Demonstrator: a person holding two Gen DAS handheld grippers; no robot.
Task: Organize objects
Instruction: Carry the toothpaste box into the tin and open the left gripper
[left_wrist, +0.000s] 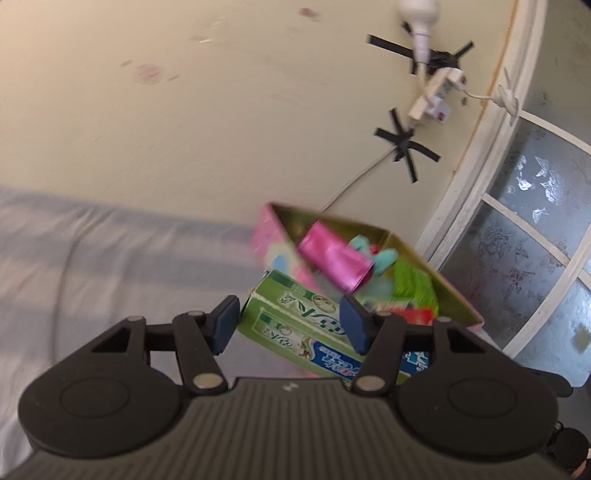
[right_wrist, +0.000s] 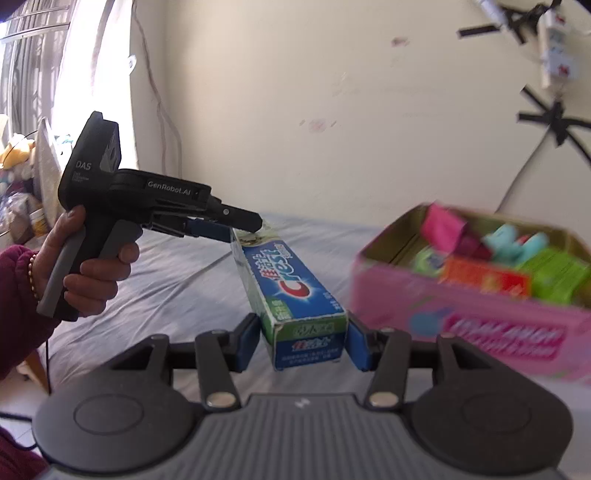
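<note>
A green and blue toothpaste box (right_wrist: 291, 291) is held between both grippers above the bed. My right gripper (right_wrist: 303, 341) is shut on its near end. My left gripper (left_wrist: 288, 325) is shut on the far end (left_wrist: 295, 317), and shows in the right wrist view (right_wrist: 236, 225) coming in from the left. A pink box (right_wrist: 480, 317) lies to the right on the bed, open at the top. It holds a magenta packet (left_wrist: 336, 256), a teal toy (right_wrist: 517, 243), and green and orange packs (right_wrist: 487, 280).
The bed has a pale lilac sheet (left_wrist: 92, 258). A cream wall stands behind it with a power strip (left_wrist: 436, 96) and a cable taped on with black tape. A frosted glass door (left_wrist: 535, 236) is at the right. A curtained window (right_wrist: 33, 74) is at the left.
</note>
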